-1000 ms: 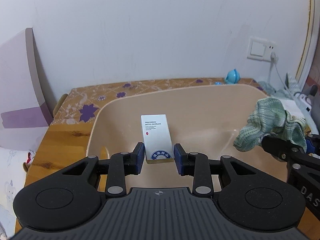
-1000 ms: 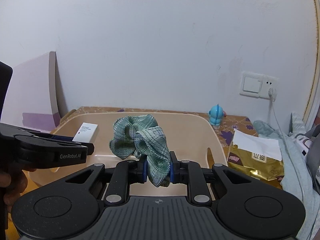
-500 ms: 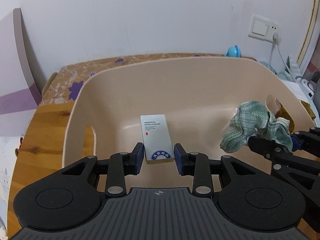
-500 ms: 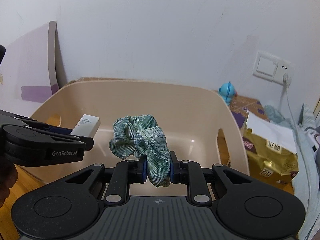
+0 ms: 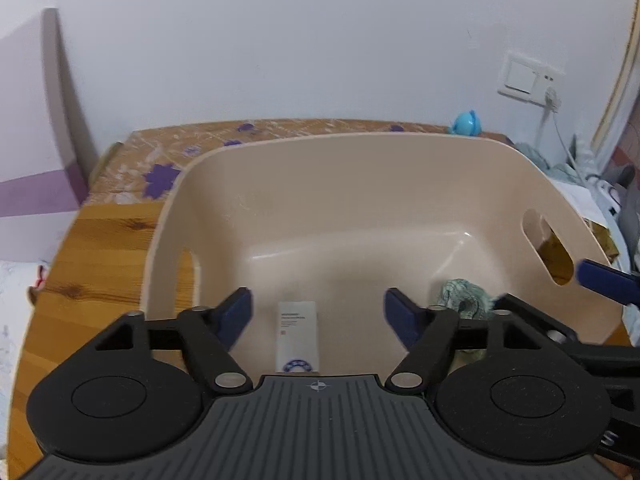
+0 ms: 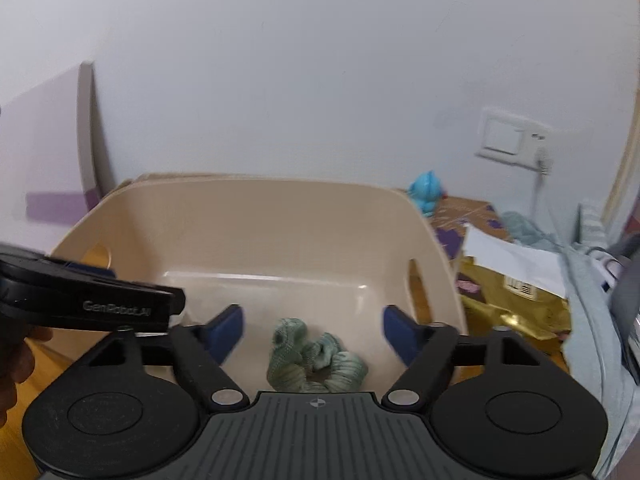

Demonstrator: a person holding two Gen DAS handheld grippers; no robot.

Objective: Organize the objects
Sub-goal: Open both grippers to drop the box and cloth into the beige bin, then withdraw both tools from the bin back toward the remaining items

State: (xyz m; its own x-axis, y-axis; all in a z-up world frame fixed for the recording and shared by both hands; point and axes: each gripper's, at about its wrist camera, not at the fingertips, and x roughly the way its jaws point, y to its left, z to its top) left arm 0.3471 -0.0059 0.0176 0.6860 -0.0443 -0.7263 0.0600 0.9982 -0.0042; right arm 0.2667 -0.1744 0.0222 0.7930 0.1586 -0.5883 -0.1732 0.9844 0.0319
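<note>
The small white box lies flat on the floor of the beige tub, near its front wall, left of the green scrunchie, which also rests on the tub floor. The left gripper has just been opening; its jaws stand wide, the box below and between them, untouched. The right gripper has likewise just spread wide above the scrunchie, holding nothing. The tub sits on a wooden table.

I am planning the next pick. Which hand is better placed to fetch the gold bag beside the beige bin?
Probably the right. The gold bag lies just outside the bin on the right tongs' side. Both tongs have just opened and hold nothing; the left tongs hang over the white box.
</note>
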